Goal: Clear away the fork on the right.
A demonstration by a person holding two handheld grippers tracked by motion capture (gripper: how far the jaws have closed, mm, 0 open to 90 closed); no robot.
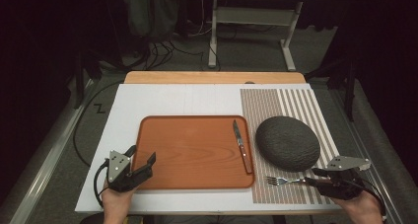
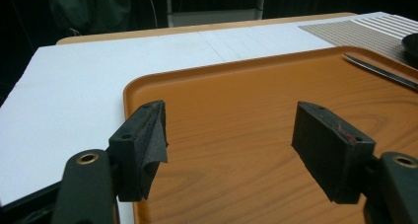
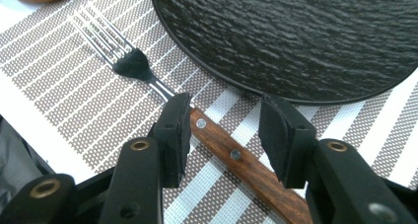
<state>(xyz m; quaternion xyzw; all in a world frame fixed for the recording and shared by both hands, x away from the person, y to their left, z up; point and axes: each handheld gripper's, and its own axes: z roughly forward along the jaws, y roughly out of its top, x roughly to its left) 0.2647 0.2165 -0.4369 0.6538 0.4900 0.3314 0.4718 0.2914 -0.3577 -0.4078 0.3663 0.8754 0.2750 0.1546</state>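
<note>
A fork with a wooden handle lies on the striped placemat, its tines pointing left toward the tray. My right gripper straddles that handle; in the right gripper view one pad touches the handle's side while the other stands off it, so the jaws are open. The dark round plate sits just beyond the fork. My left gripper hovers open over the near left corner of the orange tray, nothing between its jaws. A wooden-handled knife rests on the tray's right side.
Tray and placemat lie on a white board over a wooden table. The plate's rim is close to my right gripper's far side. The knife's blade shows at the far right of the tray.
</note>
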